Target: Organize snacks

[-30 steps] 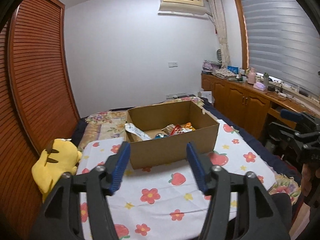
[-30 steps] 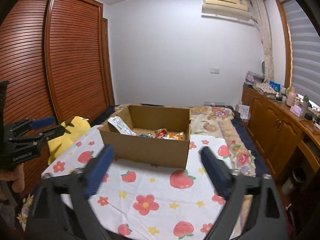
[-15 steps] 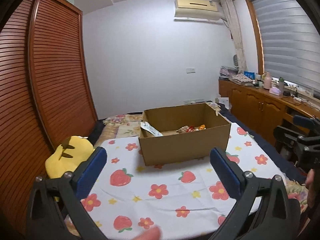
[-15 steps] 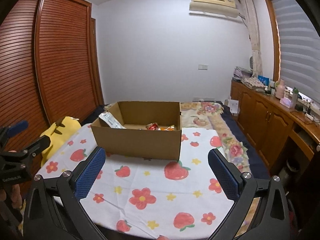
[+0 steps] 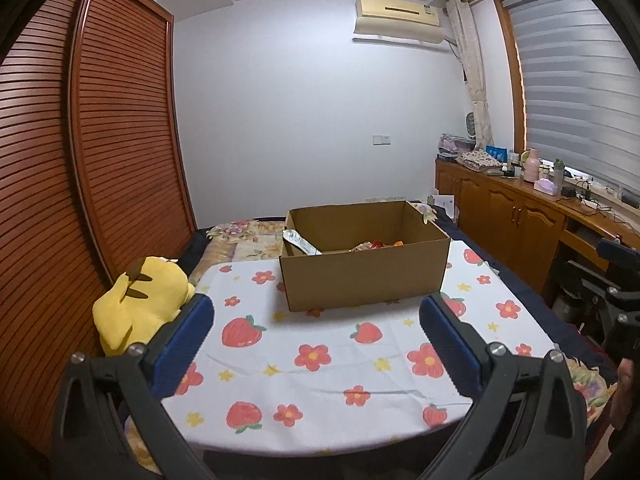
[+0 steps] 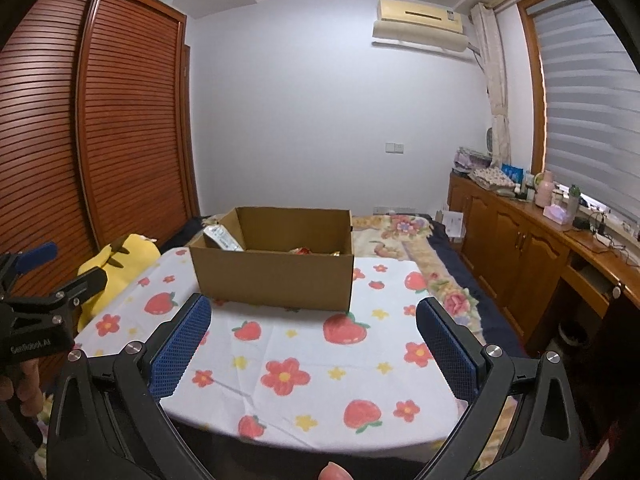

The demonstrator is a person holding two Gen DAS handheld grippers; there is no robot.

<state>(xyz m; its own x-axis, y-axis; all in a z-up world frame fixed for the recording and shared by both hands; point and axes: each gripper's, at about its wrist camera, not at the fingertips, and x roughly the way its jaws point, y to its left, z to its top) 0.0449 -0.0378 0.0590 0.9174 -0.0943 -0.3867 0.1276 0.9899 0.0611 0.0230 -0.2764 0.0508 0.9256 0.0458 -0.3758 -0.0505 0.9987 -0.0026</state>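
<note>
A brown cardboard box [image 5: 362,276] [image 6: 272,278] stands on a white cloth with strawberries and flowers [image 5: 320,360] [image 6: 288,376]. Inside it a white snack packet [image 5: 300,243] [image 6: 223,239] leans at the left wall, and red and orange snack wrappers [image 5: 372,245] [image 6: 308,251] lie at the bottom. My left gripper [image 5: 316,330] is open and empty, held back over the cloth's near edge. My right gripper [image 6: 312,330] is open and empty, also short of the box. The left gripper also shows at the left edge of the right wrist view [image 6: 36,292].
A yellow plush toy [image 5: 140,304] [image 6: 116,264] lies left of the cloth. A slatted wooden wardrobe [image 5: 80,160] lines the left wall. Wooden cabinets with clutter [image 5: 520,216] [image 6: 520,240] run along the right under the window. A floral bedspread [image 6: 404,236] lies behind the box.
Both grippers have pulled back from the box and the left one has opened wide. The box looks smaller and farther away in both views.
</note>
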